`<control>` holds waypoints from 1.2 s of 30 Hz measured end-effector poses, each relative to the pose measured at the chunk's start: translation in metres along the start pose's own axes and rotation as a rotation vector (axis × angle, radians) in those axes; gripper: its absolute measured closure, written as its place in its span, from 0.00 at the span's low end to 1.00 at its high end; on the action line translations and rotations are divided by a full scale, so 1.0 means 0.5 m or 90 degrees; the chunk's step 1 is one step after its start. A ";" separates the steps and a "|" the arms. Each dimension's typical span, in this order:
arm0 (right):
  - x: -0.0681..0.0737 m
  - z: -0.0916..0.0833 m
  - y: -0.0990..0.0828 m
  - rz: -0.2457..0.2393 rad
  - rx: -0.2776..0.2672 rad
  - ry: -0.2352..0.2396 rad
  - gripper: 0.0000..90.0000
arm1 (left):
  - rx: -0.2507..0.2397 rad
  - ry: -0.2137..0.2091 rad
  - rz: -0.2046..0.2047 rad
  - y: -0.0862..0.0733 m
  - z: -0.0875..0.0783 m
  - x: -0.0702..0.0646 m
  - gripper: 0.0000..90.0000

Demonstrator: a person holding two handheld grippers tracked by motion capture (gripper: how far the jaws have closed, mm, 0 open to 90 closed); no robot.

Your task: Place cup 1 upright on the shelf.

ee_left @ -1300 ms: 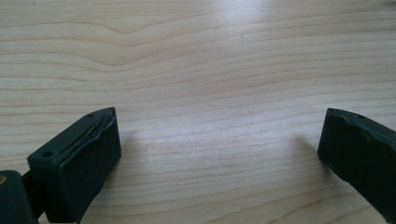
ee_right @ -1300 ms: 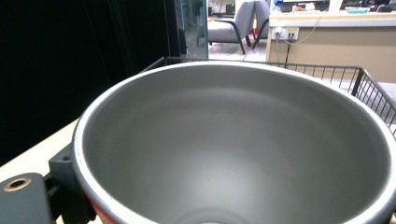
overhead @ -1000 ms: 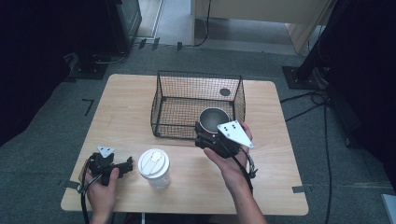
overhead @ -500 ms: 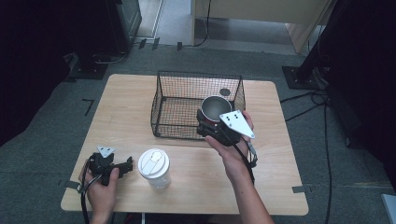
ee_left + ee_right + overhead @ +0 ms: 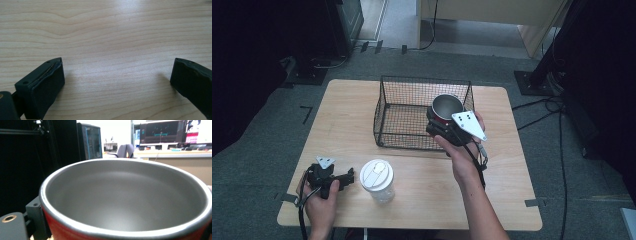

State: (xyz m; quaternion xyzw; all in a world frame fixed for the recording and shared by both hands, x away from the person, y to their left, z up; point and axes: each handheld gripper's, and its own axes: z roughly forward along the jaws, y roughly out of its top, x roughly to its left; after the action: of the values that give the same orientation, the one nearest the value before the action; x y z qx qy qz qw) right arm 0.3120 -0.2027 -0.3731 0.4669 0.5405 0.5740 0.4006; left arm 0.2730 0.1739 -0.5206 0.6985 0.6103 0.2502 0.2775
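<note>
A red cup with a bare metal inside (image 5: pixel 447 105) hangs upright over the right end of the black wire basket (image 5: pixel 402 135), with my right gripper (image 5: pixel 439 120) shut on its side. The right gripper view looks straight into the cup's empty bowl (image 5: pixel 125 195), and one black finger (image 5: pixel 35 213) presses its left wall. My left gripper (image 5: pixel 348 177) lies on the wooden table (image 5: pixel 422 200) at the front left. Its pads (image 5: pixel 47 82) stand wide apart over bare wood, holding nothing.
A clear cup with a white lid (image 5: pixel 377 180) stands just right of the left gripper. The basket sits mid-table toward the back and looks empty. Cables and black stands lie on the floor around the table.
The right hand has carried the red cup away from the person, from the basket's front right edge to above its right end. The left hand has stayed put.
</note>
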 end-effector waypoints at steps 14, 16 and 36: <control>-0.022 0.060 -0.009 -0.022 -0.013 -0.031 0.08 | 0.000 0.000 0.000 0.000 0.000 0.000 0.00; -0.026 0.068 -0.008 -0.020 -0.014 -0.037 0.08 | 0.000 0.000 0.000 0.000 0.000 0.000 0.00; -0.074 0.154 -0.029 -0.015 -0.017 -0.062 0.08 | 0.001 -0.002 0.003 0.000 0.000 0.000 0.00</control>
State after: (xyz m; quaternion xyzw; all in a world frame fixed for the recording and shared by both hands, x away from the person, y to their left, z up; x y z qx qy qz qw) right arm 0.3951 -0.2178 -0.3929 0.4824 0.5185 0.5529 0.4391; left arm 0.2729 0.1738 -0.5205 0.7003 0.6085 0.2495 0.2776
